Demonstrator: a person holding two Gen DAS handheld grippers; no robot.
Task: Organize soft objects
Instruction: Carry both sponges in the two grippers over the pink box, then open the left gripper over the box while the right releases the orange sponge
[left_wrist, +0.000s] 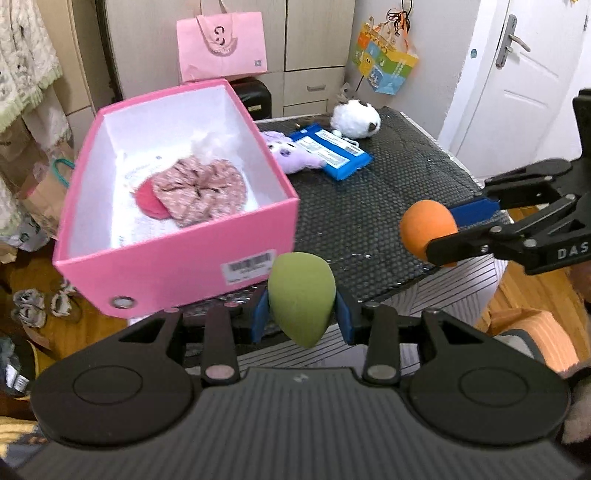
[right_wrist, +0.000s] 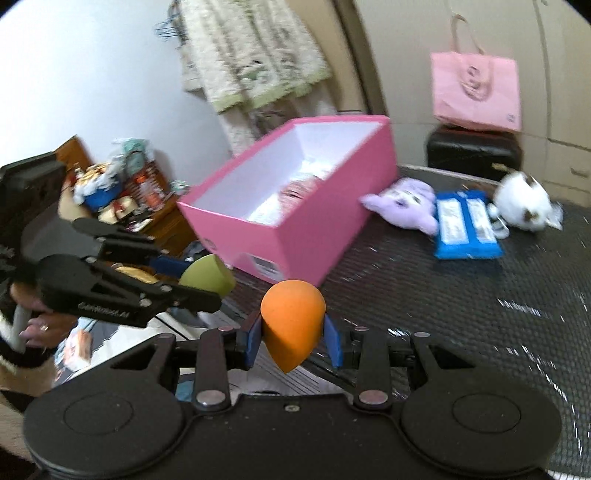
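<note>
My left gripper (left_wrist: 301, 310) is shut on a green egg-shaped sponge (left_wrist: 301, 295), held just in front of the near wall of the open pink box (left_wrist: 177, 266). My right gripper (right_wrist: 293, 338) is shut on an orange sponge (right_wrist: 291, 321); in the left wrist view that orange sponge (left_wrist: 424, 225) hangs at the right, over the dark mat (left_wrist: 369, 206). Inside the box lie a pink patterned fabric piece (left_wrist: 199, 190) and a red round pad (left_wrist: 147, 201). On the mat beyond sit a purple plush (left_wrist: 291, 153), a blue packet (left_wrist: 328, 147) and a white plush (left_wrist: 356, 118).
A pink paper bag (left_wrist: 221, 44) stands on a black case behind the box. Cupboards and a white door (left_wrist: 517, 74) line the back. Clutter, shoes (left_wrist: 40, 302) and bags lie on the wooden floor to the left. A hand (right_wrist: 37, 325) grips the left tool.
</note>
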